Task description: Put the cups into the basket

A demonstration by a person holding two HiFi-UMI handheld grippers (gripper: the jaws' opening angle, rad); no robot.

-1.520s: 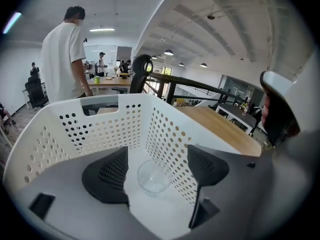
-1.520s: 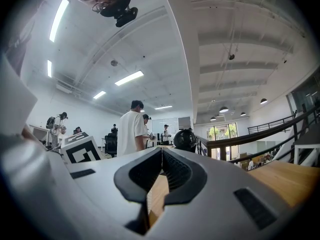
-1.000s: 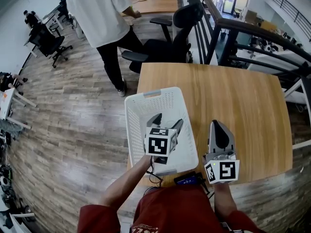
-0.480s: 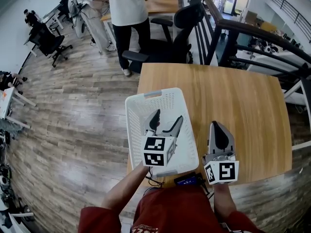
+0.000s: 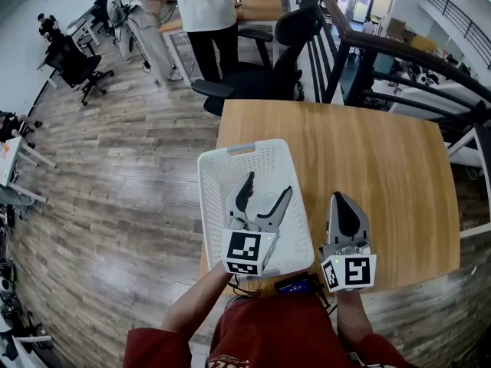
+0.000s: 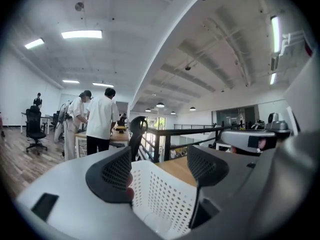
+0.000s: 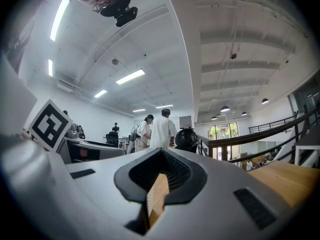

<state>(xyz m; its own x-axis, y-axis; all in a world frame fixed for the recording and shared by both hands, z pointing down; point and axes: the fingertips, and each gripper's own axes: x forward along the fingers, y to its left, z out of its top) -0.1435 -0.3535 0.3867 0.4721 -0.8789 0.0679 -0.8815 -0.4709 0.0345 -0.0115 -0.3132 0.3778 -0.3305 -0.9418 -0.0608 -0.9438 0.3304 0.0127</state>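
Spread and empty, the left gripper (image 5: pixel 267 187) hangs over the perforated white plastic basket (image 5: pixel 209 205) at the woodgrain desk's (image 5: pixel 368 144) left edge, while the right gripper (image 5: pixel 341 204), pressed together, sits just beside it.

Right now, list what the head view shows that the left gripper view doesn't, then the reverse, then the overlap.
Head view only: the marker cube on the left gripper, and the holder's red clothing. Left gripper view only: the ceiling lights. Both: the left gripper open over the white basket, the wooden table, and people standing at a far desk.
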